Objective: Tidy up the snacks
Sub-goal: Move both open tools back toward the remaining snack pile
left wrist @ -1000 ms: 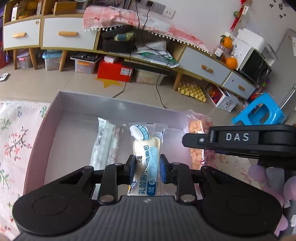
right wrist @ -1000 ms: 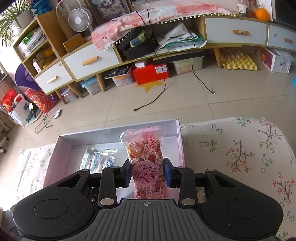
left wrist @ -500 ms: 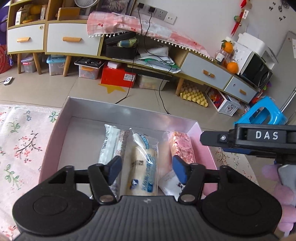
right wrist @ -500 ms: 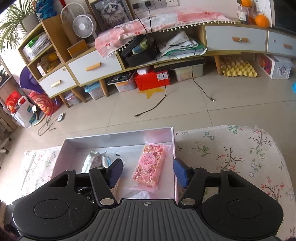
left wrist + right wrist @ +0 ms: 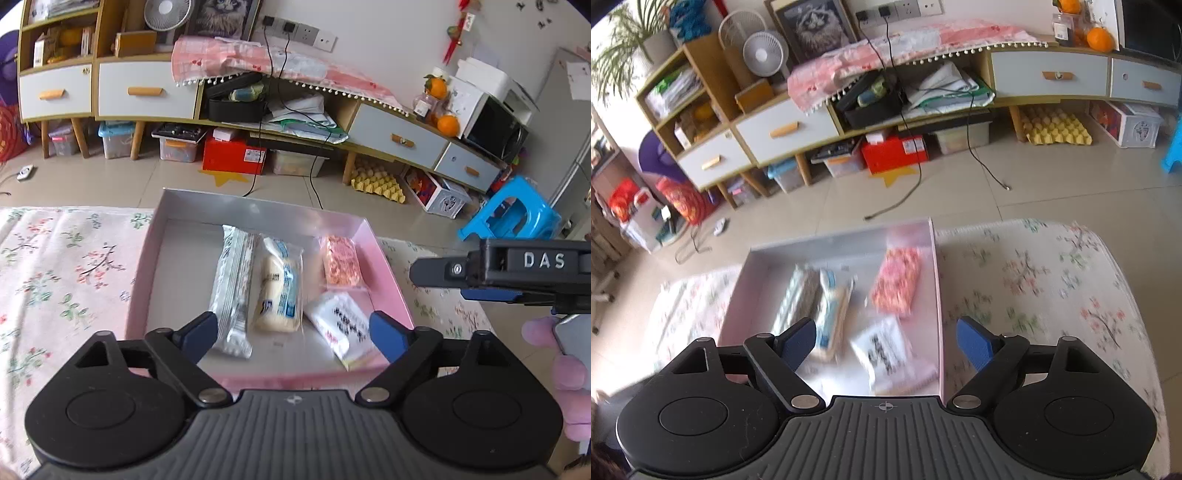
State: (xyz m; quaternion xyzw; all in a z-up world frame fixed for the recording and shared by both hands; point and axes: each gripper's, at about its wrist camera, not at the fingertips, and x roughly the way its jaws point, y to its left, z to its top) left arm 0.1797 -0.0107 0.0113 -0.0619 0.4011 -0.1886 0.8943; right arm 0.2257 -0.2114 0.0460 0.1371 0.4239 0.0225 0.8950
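We hold the left gripper (image 5: 291, 332) and right gripper (image 5: 886, 341) over the shallow pink cardboard tray (image 5: 388, 266), jaws just spread wide, nothing between them. The four wrapped snack packets (image 5: 279, 284) lie inside, below and ahead, long axes running away from us.

Ahead of the tool, a beige tiled floor (image 5: 155, 184) runs to a long low sideboard (image 5: 399, 133) with pale drawers and wooden handles, set against a white wall (image 5: 388, 33). A pink cloth (image 5: 266, 62) drapes its top, and black cables (image 5: 314, 177) trail from wall sockets (image 5: 295, 31) to the floor. Beneath it sit a red box (image 5: 233, 155) and a yellow egg tray (image 5: 376, 184). Far right stands a blue stool (image 5: 517, 218). A small fan (image 5: 761, 54) and a cat picture (image 5: 816, 26) sit upper left.
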